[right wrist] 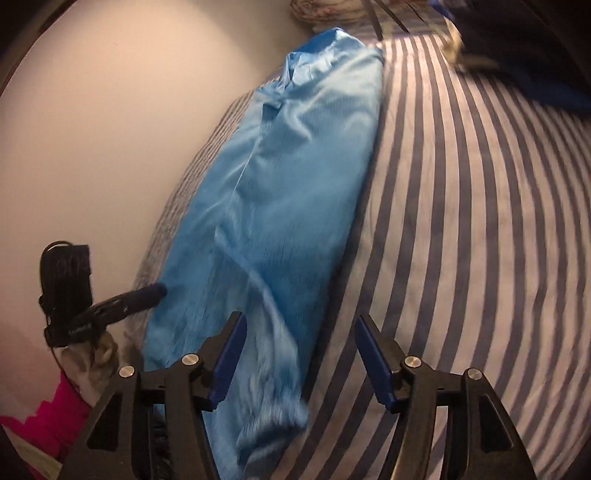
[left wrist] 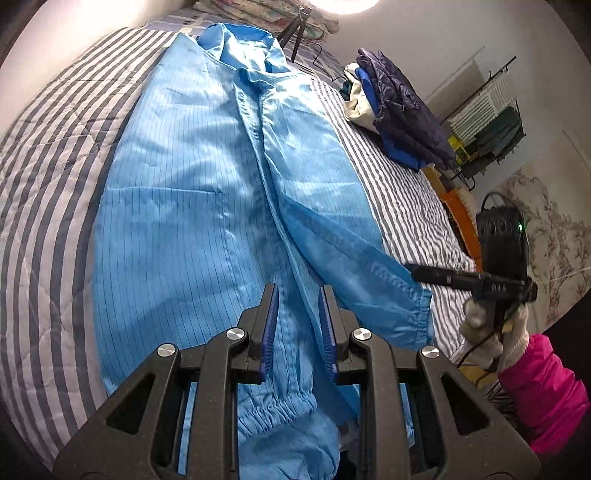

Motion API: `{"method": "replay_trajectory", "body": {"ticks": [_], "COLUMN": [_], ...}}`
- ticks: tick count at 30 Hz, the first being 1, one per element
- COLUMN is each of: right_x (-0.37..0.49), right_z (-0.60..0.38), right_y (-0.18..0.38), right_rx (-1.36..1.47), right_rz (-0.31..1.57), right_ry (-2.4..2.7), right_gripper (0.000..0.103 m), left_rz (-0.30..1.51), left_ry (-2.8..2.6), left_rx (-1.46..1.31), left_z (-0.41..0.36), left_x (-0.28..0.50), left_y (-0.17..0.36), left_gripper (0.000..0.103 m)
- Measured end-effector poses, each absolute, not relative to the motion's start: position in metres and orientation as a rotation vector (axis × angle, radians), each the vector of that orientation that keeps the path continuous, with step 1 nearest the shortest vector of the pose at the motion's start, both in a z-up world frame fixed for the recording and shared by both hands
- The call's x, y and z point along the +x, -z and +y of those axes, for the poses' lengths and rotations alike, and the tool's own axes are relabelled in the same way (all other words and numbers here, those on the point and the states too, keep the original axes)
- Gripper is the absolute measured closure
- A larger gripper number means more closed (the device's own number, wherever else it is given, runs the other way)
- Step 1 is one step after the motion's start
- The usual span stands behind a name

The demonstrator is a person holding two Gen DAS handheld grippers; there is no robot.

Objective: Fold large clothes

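A large light-blue pinstriped garment (left wrist: 192, 192) lies spread lengthwise on the striped bed (left wrist: 48, 155), collar at the far end. One sleeve with an elastic cuff (left wrist: 421, 314) lies along its right side; another cuff (left wrist: 277, 410) lies below my left gripper. My left gripper (left wrist: 297, 295) hovers over the garment's near end, jaws partly open and empty. My right gripper (left wrist: 410, 271) shows at the right with its tip at the sleeve near the cuff. In the right wrist view the right gripper (right wrist: 299, 332) is open wide above the blurred sleeve (right wrist: 266, 398). The left gripper (right wrist: 159, 291) shows at the garment's left edge.
A pile of folded clothes topped by a dark navy puffer jacket (left wrist: 402, 110) sits on the bed's far right. A tripod (left wrist: 295, 33) and floral bedding stand at the head. A metal rack (left wrist: 491, 125) stands beyond the bed's right edge. A wall runs along the left.
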State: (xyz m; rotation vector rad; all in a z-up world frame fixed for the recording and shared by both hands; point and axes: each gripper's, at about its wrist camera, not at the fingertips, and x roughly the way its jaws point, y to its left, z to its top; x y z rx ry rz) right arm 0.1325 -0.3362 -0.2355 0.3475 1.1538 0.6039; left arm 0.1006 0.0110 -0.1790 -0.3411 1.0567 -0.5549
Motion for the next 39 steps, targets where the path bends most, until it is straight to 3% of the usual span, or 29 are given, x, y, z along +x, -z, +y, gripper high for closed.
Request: {"method": "replay_trajectory", "body": {"ticks": [1, 4, 7, 8, 12, 16, 19, 22, 23, 25, 31, 39], "right_x": [0.125, 0.108, 0.094, 0.092, 0.069, 0.051, 0.036, 0.035, 0.037, 0.040, 0.048, 0.047], "right_z": [-0.333, -0.315, -0.294, -0.285, -0.242, -0.196, -0.187, -0.216, -0.230, -0.264, -0.326, -0.321], "right_y": [0.236, 0.232, 0.218, 0.214, 0.202, 0.229, 0.237, 0.221, 0.215, 0.206, 0.234, 0.269], "right_rx": [0.348, 0.270, 0.211, 0.196, 0.071, -0.033, -0.126, 0.020, 0.083, 0.203, 0.335, 0.455], "right_rz": [1.161, 1.178, 1.159, 1.154, 1.134, 1.232, 1.233, 1.190, 1.165, 1.107, 1.134, 1.174], "right_ry": [-0.614, -0.644, -0.686, -0.698, -0.767, -0.836, -0.820, -0.835, -0.828, -0.771, -0.555, -0.598], "right_gripper": [0.043, 0.078, 0.092, 0.092, 0.088, 0.057, 0.056, 0.056, 0.057, 0.055, 0.051, 0.046], "left_rz": [1.055, 1.044, 1.024, 1.018, 0.995, 0.984, 0.985, 0.984, 0.985, 0.986, 1.080, 1.174], "left_ry": [0.553, 0.538, 0.517, 0.513, 0.490, 0.452, 0.414, 0.384, 0.370, 0.336, 0.324, 0.400], "left_rx": [-0.342, -0.341, -0.341, -0.345, -0.350, -0.358, -0.386, -0.400, -0.401, -0.418, -0.495, -0.527], "left_z": [0.011, 0.012, 0.015, 0.017, 0.029, 0.046, 0.066, 0.086, 0.093, 0.107, 0.128, 0.112], "left_x": [0.099, 0.097, 0.097, 0.097, 0.095, 0.092, 0.086, 0.079, 0.076, 0.071, 0.063, 0.052], "left_y": [0.178, 0.176, 0.172, 0.171, 0.166, 0.165, 0.168, 0.170, 0.172, 0.176, 0.203, 0.234], "left_gripper": [0.081, 0.081, 0.081, 0.081, 0.081, 0.081, 0.081, 0.080, 0.077, 0.060, 0.059, 0.059]}}
